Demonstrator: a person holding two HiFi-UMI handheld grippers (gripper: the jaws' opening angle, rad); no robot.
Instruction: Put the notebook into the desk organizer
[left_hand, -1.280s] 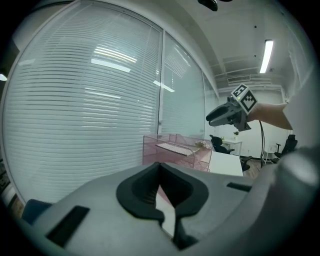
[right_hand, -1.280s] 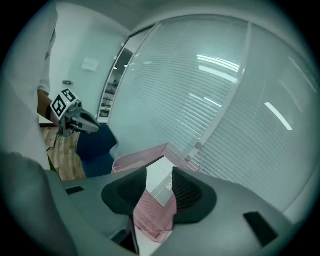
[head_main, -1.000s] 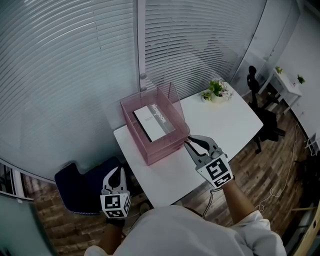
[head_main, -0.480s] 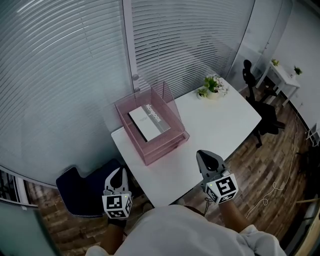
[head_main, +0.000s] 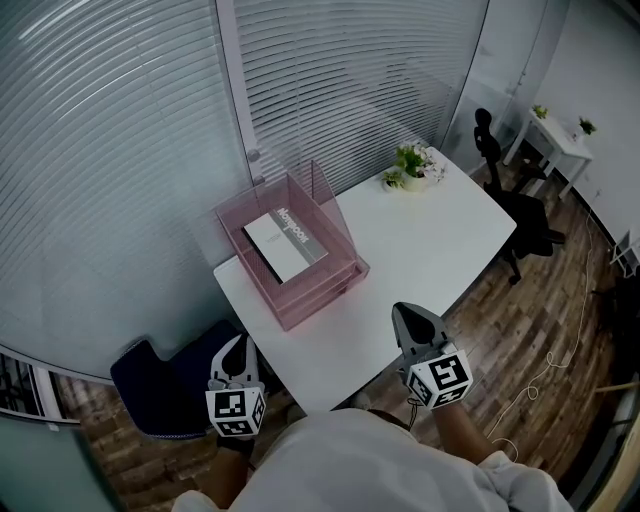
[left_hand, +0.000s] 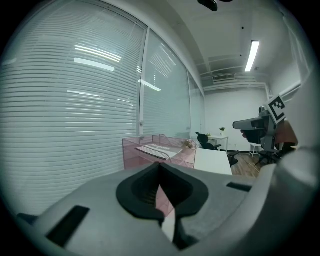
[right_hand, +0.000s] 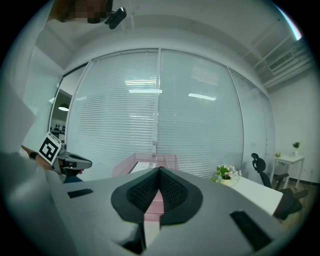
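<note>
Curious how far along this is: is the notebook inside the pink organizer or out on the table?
Inside. The notebook lies flat in the top of the pink desk organizer, between its walls.

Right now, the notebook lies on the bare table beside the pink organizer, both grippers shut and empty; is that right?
No: the head view shows the notebook inside the pink organizer. The left gripper and right gripper are shut and empty.
</note>
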